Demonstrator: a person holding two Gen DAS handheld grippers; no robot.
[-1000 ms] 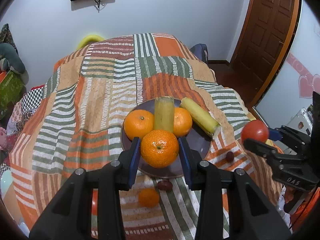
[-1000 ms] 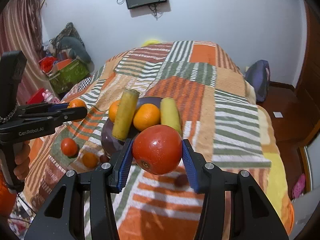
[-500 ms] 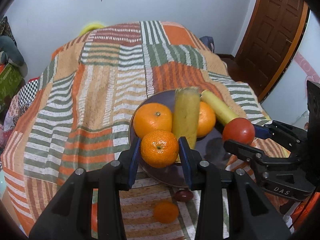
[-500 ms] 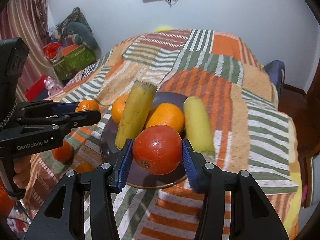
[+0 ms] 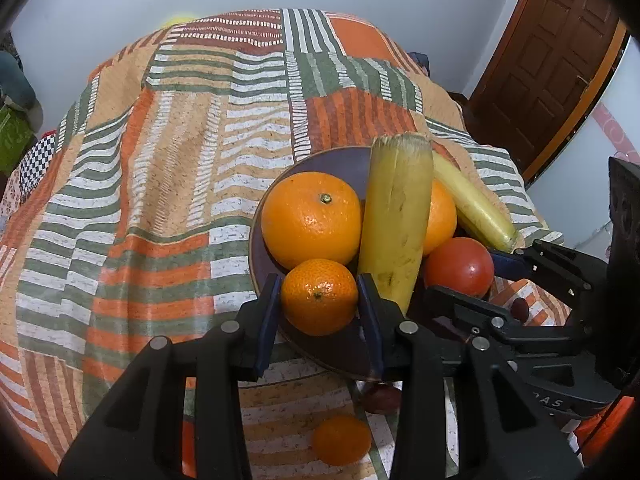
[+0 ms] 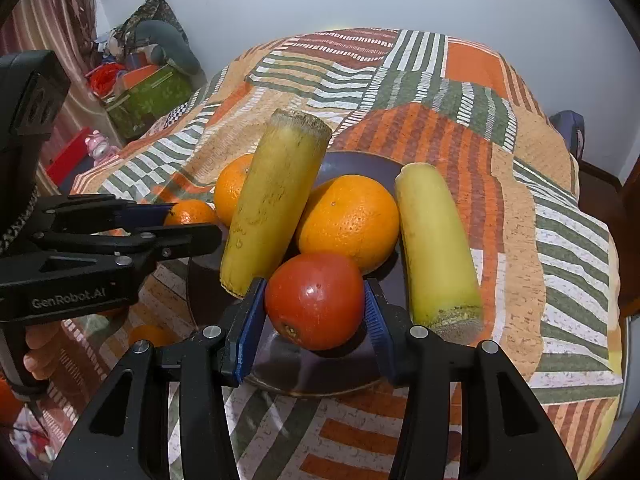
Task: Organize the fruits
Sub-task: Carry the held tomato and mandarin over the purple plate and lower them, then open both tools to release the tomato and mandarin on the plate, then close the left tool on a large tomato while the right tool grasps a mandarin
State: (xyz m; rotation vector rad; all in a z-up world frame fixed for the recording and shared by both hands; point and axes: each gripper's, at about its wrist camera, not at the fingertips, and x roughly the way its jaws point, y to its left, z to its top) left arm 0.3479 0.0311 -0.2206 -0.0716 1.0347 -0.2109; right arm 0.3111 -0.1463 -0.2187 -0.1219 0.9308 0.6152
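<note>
- Since a second ago both grippers have advanced from short of the plate (image 5: 260,268) to over it; the plate and its fruit now fill the centre of both views where they sat small in mid-frame earlier.
- Left gripper (image 5: 319,302): pinching a small mandarin (image 5: 319,297) between its blue pads, lower centre of the left view. The mandarin hangs over the plate's near-left rim, just beside the large orange (image 5: 312,219); I cannot tell whether they touch.
- Right gripper (image 6: 315,307): clamped on the tomato (image 6: 315,300), lower centre of the right view, over the plate's near bare floor (image 6: 280,364).
- Key relation: the open landing spot for the tomato lies directly below and slightly toward me from the jaws, between two long yellow fruits. The left one (image 6: 272,208) leans steeply on the second orange (image 6: 349,222), long axis running lower left to upper centre; the right one (image 6: 436,248) lies along the plate's right side, axis pointing away from me.
- Judgement: the right gripper is nearer a clean drop; the left sits at the rim and needs to go a little further in.
- Risk: nudging the leaning yellow fruit could topple it.
- Still on the quilt (image 5: 160,160), bottom of the left view: another mandarin (image 5: 341,440) and a small dark fruit (image 5: 382,399).
</note>
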